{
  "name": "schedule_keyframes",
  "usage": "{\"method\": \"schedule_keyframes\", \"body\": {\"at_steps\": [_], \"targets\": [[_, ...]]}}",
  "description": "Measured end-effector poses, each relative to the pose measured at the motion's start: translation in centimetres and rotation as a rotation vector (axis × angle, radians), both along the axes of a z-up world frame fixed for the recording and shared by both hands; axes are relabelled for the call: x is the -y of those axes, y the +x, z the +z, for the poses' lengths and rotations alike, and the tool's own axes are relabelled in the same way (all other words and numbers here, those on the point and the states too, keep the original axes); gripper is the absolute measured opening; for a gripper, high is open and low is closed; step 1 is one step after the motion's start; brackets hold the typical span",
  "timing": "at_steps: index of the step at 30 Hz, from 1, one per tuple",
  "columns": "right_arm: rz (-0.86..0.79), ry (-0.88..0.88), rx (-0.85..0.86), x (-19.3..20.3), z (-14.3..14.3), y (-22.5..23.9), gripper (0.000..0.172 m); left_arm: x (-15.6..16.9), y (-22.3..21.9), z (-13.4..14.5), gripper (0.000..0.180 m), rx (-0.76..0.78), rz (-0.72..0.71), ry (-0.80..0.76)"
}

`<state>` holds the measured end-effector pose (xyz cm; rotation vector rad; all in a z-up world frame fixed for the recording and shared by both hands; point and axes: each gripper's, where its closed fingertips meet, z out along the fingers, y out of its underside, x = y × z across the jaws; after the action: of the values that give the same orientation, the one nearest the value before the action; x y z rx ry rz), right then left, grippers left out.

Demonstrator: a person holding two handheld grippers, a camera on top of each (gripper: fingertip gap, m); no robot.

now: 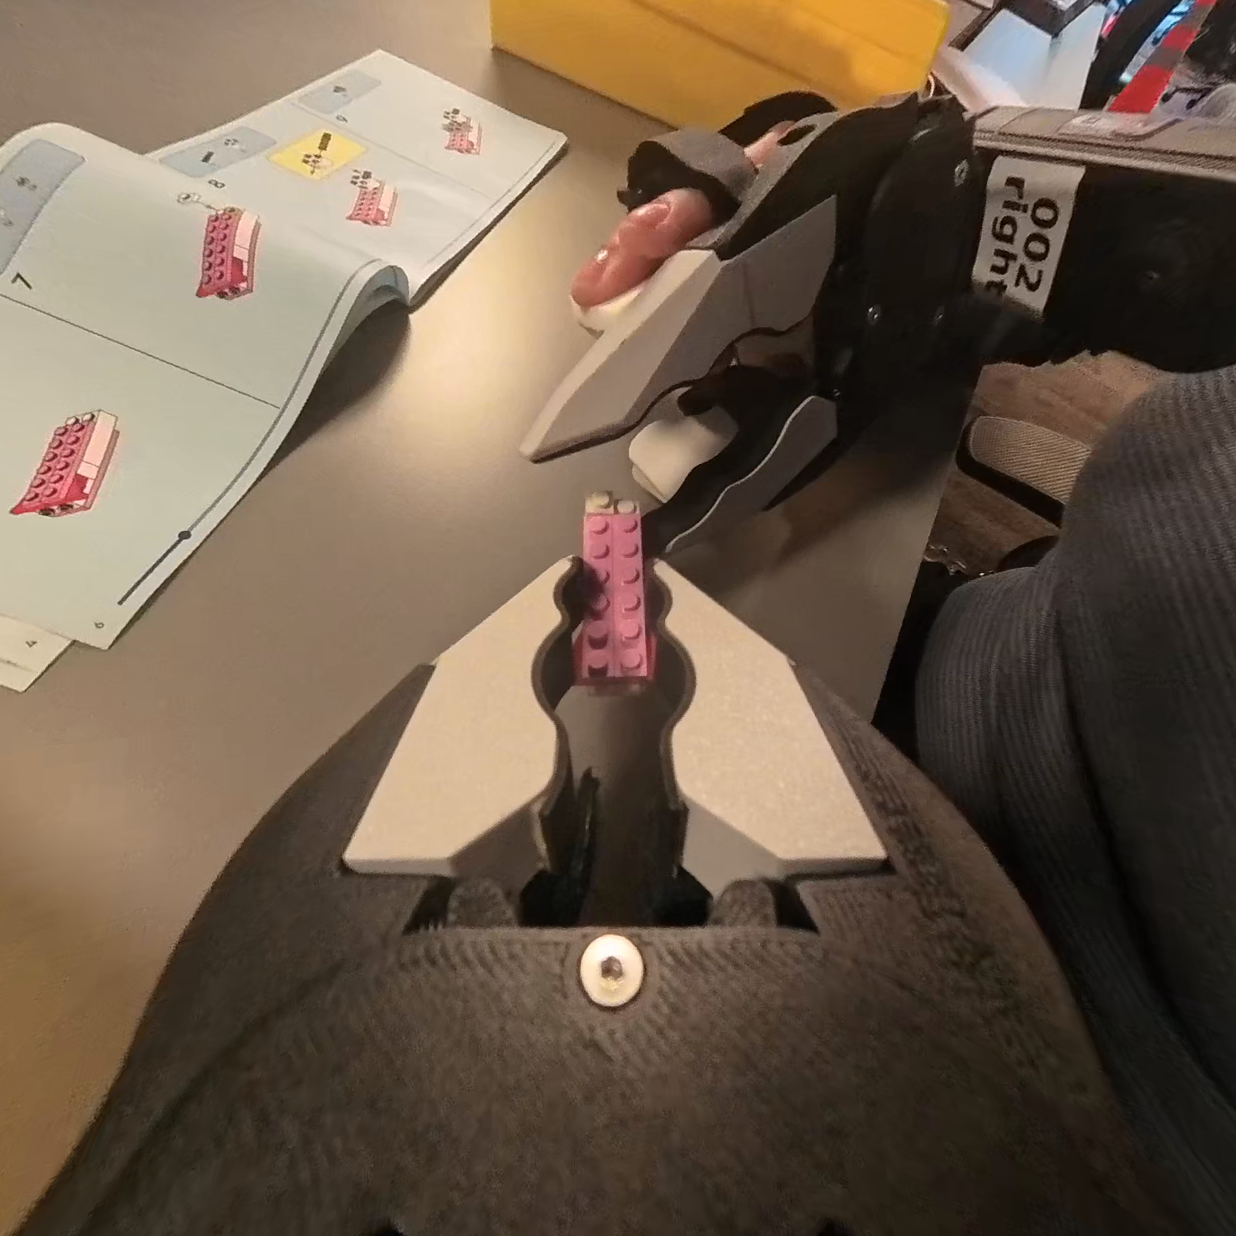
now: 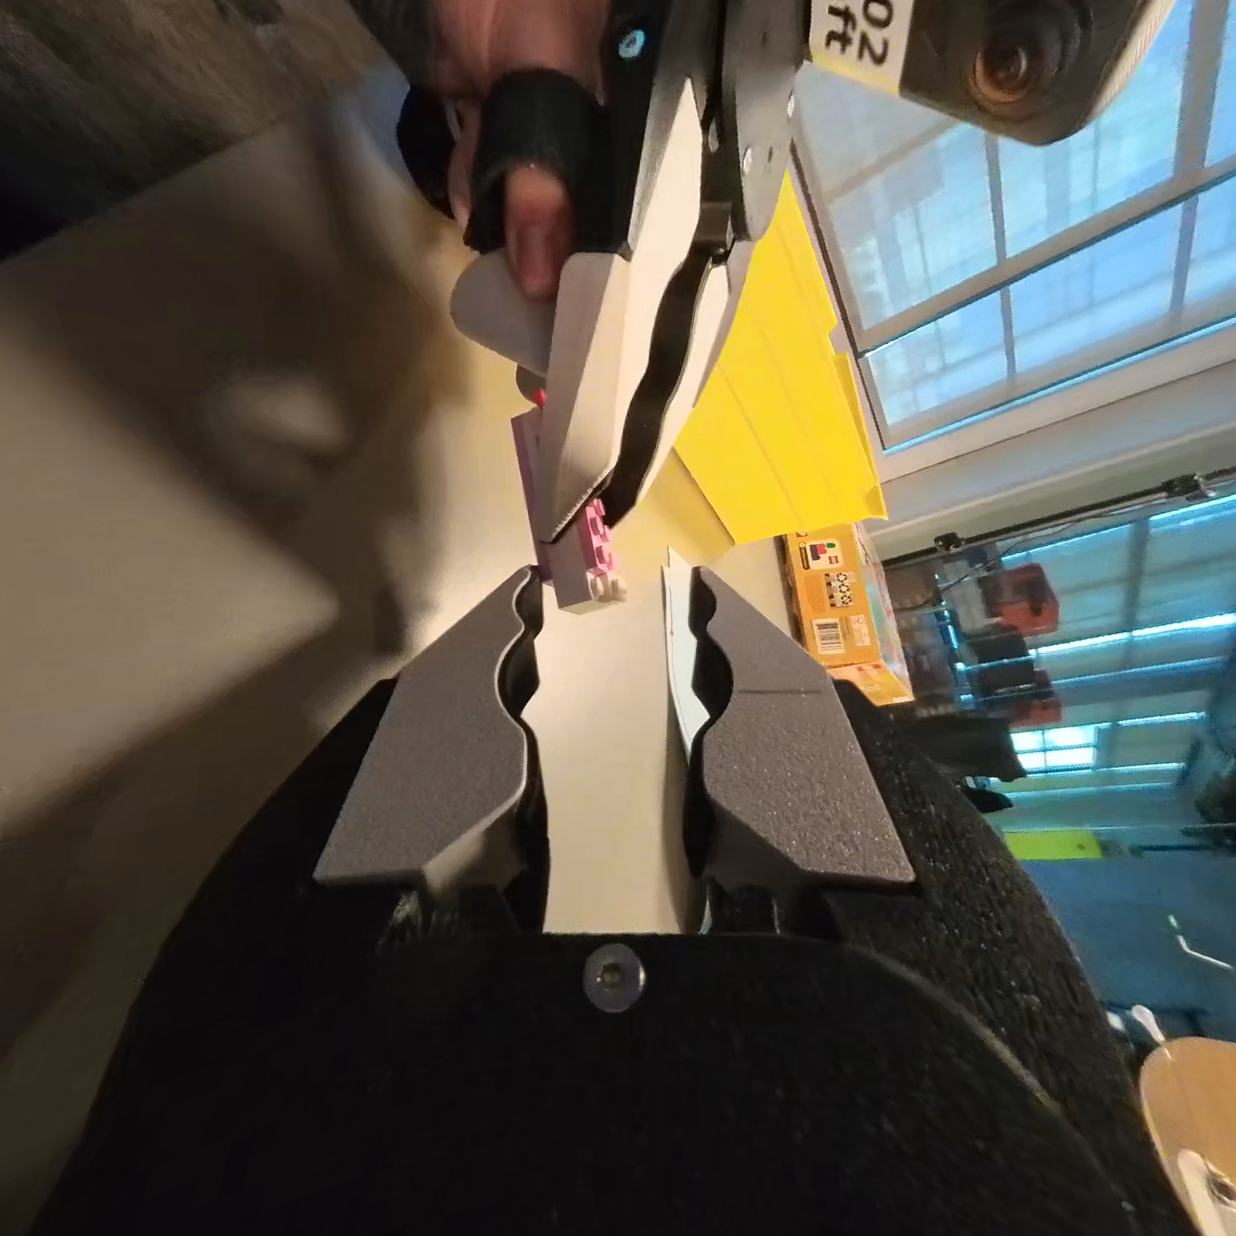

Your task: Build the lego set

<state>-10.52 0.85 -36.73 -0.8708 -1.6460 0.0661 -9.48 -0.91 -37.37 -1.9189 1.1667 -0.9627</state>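
The yellow bin [image 1: 722,40] sits at the far edge of your table [image 1: 401,415]; its inside is hidden from both cameras, so you cannot tell what is in it. Beside it, seen from your right wrist, stands an orange cardboard box [image 2: 829,595] with printed pictures and a barcode.

Your left gripper [image 1: 612,568] is closed narrowly on a pink brick assembly [image 1: 615,588], a long studded plate with small white pieces at its far end and a grey layer beneath. Both fingers press on its long sides, and it sticks out past the fingertips above the table.

Your right gripper [image 2: 612,578] stands wide, with nothing between its fingers. Its left fingertip [image 2: 528,582] lies just beside the lower corner of the assembly [image 2: 588,555]; whether they touch is unclear. In the left wrist view it [image 1: 615,495] comes in from the right, just beyond the assembly's white end.

An open instruction booklet [image 1: 167,321] lies to the left on the table, showing drawings of a pink brick build with step numbers. Each gripper body carries a white printed label.
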Motion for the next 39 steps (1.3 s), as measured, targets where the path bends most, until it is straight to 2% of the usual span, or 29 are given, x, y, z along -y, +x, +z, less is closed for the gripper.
{"method": "schedule_keyframes", "body": {"at_steps": [9,25,29,30,32,33,35,37,39], "targets": [[0.017,0.121,0.033,0.2,-0.3,0.3,0.020,0.1,0.0,0.4,0.016,0.043,-0.006,-0.032],[0.028,0.179,0.186,0.3,-1.4,0.6,0.013,0.5,0.2,-0.9,0.016,0.007,-0.023,-0.077],[0.009,0.166,0.154,-0.2,-0.9,0.8,0.013,0.1,0.4,-0.3,0.017,0.040,0.008,-0.076],[-0.001,0.164,0.139,-0.4,-0.6,0.8,0.014,-0.1,0.5,0.1,0.018,0.055,0.026,-0.065],[-0.024,0.158,0.120,-0.8,-0.2,0.9,0.014,-0.3,0.6,0.4,0.044,0.054,0.043,-0.046],[-0.036,0.153,0.121,-1.0,-0.2,1.0,0.014,-0.4,0.5,0.4,0.054,0.031,0.052,-0.008],[-0.063,0.120,0.128,-1.5,-0.4,1.3,0.014,-0.6,0.6,0.9,0.066,-0.026,0.067,0.183],[-0.073,0.077,0.121,-1.8,-0.3,1.5,0.014,-1.4,0.1,1.2,0.065,-0.144,0.101,0.426],[-0.082,0.055,0.122,-2.0,-0.3,1.6,0.014,-1.8,-0.2,0.7,0.061,-0.281,0.096,0.599]]}}
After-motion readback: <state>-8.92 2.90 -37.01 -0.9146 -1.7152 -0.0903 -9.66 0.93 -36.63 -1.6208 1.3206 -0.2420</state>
